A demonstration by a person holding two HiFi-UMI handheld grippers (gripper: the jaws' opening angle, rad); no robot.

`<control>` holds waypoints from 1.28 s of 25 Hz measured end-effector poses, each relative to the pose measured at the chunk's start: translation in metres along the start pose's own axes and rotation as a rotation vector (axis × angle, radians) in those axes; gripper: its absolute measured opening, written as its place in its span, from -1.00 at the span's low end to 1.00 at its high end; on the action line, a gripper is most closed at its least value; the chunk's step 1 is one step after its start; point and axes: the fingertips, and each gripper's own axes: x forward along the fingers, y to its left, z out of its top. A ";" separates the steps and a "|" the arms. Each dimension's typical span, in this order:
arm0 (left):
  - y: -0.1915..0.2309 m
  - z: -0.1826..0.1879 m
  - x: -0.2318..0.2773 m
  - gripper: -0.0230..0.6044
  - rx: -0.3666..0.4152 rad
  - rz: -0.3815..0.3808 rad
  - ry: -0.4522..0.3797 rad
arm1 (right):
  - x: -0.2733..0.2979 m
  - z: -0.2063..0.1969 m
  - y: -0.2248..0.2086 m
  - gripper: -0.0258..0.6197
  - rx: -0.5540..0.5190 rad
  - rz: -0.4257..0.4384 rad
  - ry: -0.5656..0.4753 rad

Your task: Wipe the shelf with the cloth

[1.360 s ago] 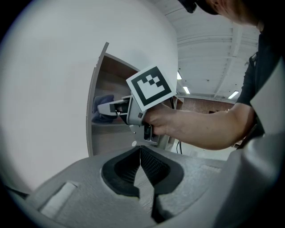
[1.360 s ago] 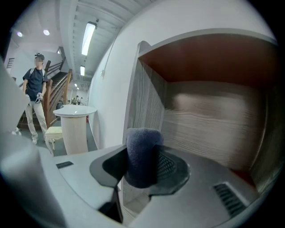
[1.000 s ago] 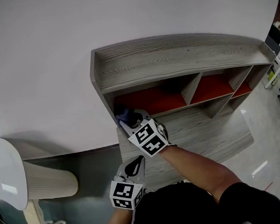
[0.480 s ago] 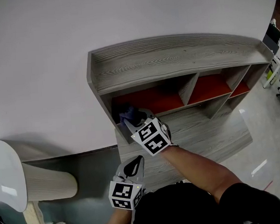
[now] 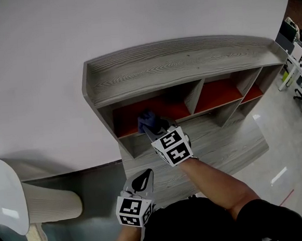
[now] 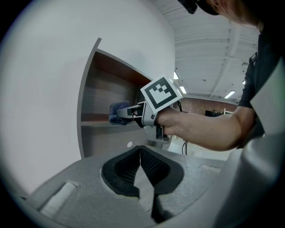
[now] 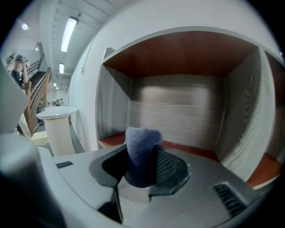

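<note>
A grey wood-grain shelf unit [image 5: 178, 63] stands against a white wall, with red-floored compartments. My right gripper [image 5: 154, 126] is shut on a folded dark blue cloth [image 5: 147, 120] and holds it at the mouth of the leftmost compartment [image 5: 158, 109], just above its red floor. In the right gripper view the cloth [image 7: 141, 153] sticks up between the jaws, facing the compartment's back wall [image 7: 173, 113]. My left gripper [image 5: 141, 181] hangs low near the person's body, shut with nothing in it. In the left gripper view the cloth [image 6: 118, 113] shows at the shelf's edge.
A lower grey shelf board [image 5: 220, 143] juts out below the compartments. Two more red-floored compartments [image 5: 219, 94] lie to the right. A round white pedestal table [image 5: 11, 193] stands at the lower left. Shiny floor and office chairs [image 5: 300, 98] are at the far right.
My right gripper has carried the cloth to the right, away from the compartment's left wall, toward the middle of the opening. The left gripper has stayed put.
</note>
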 end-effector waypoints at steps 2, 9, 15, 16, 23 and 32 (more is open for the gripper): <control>-0.003 0.000 0.003 -0.90 0.004 -0.009 0.004 | -0.005 -0.003 -0.010 -0.47 0.027 -0.019 -0.001; -0.014 0.001 0.016 -0.89 0.013 -0.039 0.014 | -0.024 -0.015 -0.048 -0.47 0.103 -0.097 0.007; -0.020 0.004 0.024 -0.89 0.019 -0.055 0.015 | -0.040 -0.025 -0.081 -0.47 0.182 -0.164 -0.001; -0.021 0.004 0.025 -0.89 0.020 -0.058 0.016 | -0.043 -0.026 -0.086 -0.47 0.197 -0.173 -0.005; -0.027 -0.001 0.029 -0.89 0.022 -0.068 0.035 | -0.058 -0.035 -0.105 -0.47 0.313 -0.221 -0.049; -0.026 0.001 0.026 -0.89 0.029 -0.060 0.031 | -0.066 -0.042 -0.118 -0.47 0.576 -0.217 -0.132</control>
